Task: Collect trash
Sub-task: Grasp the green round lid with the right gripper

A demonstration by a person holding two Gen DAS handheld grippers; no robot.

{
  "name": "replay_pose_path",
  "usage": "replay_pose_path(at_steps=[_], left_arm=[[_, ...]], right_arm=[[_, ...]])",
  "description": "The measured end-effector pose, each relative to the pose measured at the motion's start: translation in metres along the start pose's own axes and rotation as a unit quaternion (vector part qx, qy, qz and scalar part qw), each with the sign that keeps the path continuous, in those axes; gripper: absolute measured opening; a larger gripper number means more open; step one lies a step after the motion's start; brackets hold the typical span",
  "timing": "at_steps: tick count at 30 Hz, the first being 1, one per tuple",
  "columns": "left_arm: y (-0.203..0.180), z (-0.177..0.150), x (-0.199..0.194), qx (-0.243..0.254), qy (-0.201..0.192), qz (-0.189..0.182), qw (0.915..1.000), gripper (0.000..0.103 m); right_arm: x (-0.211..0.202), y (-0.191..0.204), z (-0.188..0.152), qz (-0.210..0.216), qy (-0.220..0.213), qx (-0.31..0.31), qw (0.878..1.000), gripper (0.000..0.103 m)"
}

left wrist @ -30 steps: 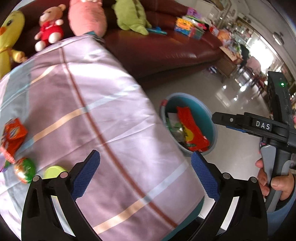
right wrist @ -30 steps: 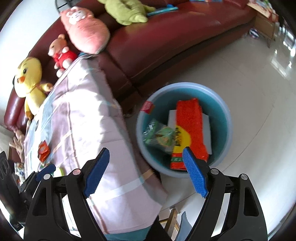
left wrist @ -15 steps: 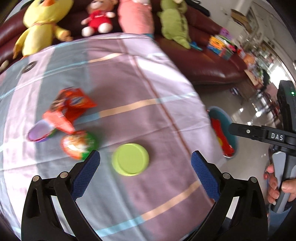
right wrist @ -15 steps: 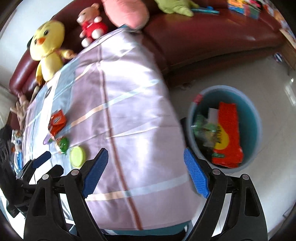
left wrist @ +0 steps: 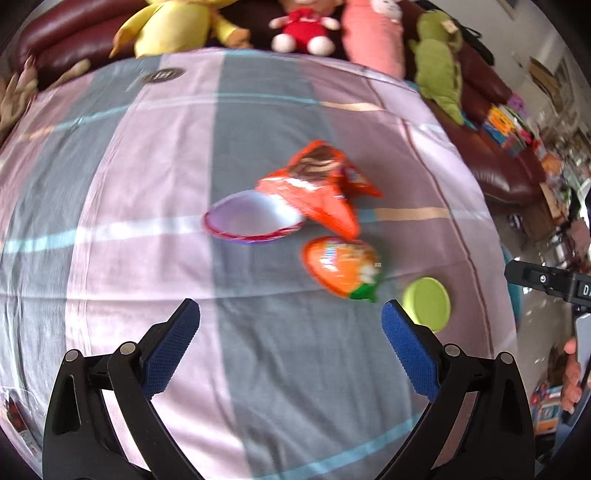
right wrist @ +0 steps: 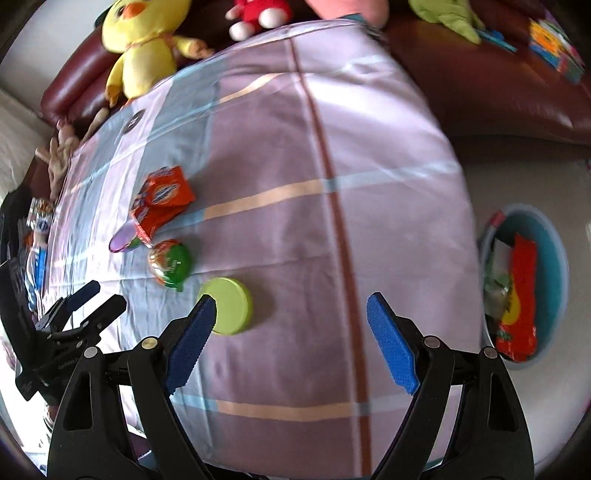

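On the striped cloth lie an orange snack wrapper point(left wrist: 321, 188), a purple-rimmed white lid point(left wrist: 251, 219), an orange-and-green round packet point(left wrist: 343, 266) and a lime green cap point(left wrist: 426, 304). My left gripper point(left wrist: 290, 332) is open and empty, just short of the packet. My right gripper point(right wrist: 291, 328) is open and empty above the cloth, its left finger beside the green cap point(right wrist: 227, 306). The wrapper point(right wrist: 162, 199) and packet point(right wrist: 170, 264) also show in the right wrist view. A blue bin point(right wrist: 554, 236) with trash stands on the floor at the right.
Plush toys point(left wrist: 177, 26) sit on a dark red sofa point(right wrist: 498, 92) behind the table. Small packets point(right wrist: 37, 229) lie at the table's left edge. The left gripper point(right wrist: 74, 310) shows at the left of the right wrist view.
Both grippers have swung left, away from the bin and over the table. The wrapper, lid, packet and cap now sit in front of the left gripper.
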State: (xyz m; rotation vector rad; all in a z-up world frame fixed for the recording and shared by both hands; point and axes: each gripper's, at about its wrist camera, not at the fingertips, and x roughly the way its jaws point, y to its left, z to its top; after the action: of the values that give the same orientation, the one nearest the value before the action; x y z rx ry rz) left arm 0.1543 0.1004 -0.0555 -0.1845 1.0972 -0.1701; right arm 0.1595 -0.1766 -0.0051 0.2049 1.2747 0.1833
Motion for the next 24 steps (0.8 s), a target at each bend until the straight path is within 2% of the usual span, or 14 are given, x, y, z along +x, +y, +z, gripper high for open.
replay_pose_path(at_steps=[4,9,17,20,21,22,24], left_arm=[[0.011,-0.003,0.005,0.003,0.007,0.011,0.9999,0.099],[0.028,-0.002,0.010,-0.015,0.010,0.010,0.9998,0.099],[0.042,-0.002,0.008,-0.023,0.010,0.017,0.9995,0.099],[0.044,-0.001,0.009,-0.026,0.011,0.015,0.9995,0.099],[0.044,-0.001,0.009,-0.027,0.012,0.014,0.9995,0.099],[0.043,-0.001,0.010,-0.026,0.012,0.013,0.9995,0.099],[0.041,0.000,0.011,-0.022,0.012,0.013,0.9996,0.099]], right_arm=[[0.012,0.022,0.003,0.005,0.007,-0.023,1.000,0.080],[0.044,0.052,-0.015,-0.012,0.034,-0.077,0.996,0.080],[0.073,0.068,-0.028,-0.032,0.043,-0.099,0.994,0.080],[0.076,0.073,-0.035,-0.048,0.035,-0.115,0.992,0.070],[0.076,0.076,-0.037,-0.059,0.028,-0.126,0.990,0.057],[0.076,0.078,-0.039,-0.070,0.020,-0.136,0.988,0.052],[0.076,0.079,-0.042,-0.074,0.013,-0.142,0.987,0.052]])
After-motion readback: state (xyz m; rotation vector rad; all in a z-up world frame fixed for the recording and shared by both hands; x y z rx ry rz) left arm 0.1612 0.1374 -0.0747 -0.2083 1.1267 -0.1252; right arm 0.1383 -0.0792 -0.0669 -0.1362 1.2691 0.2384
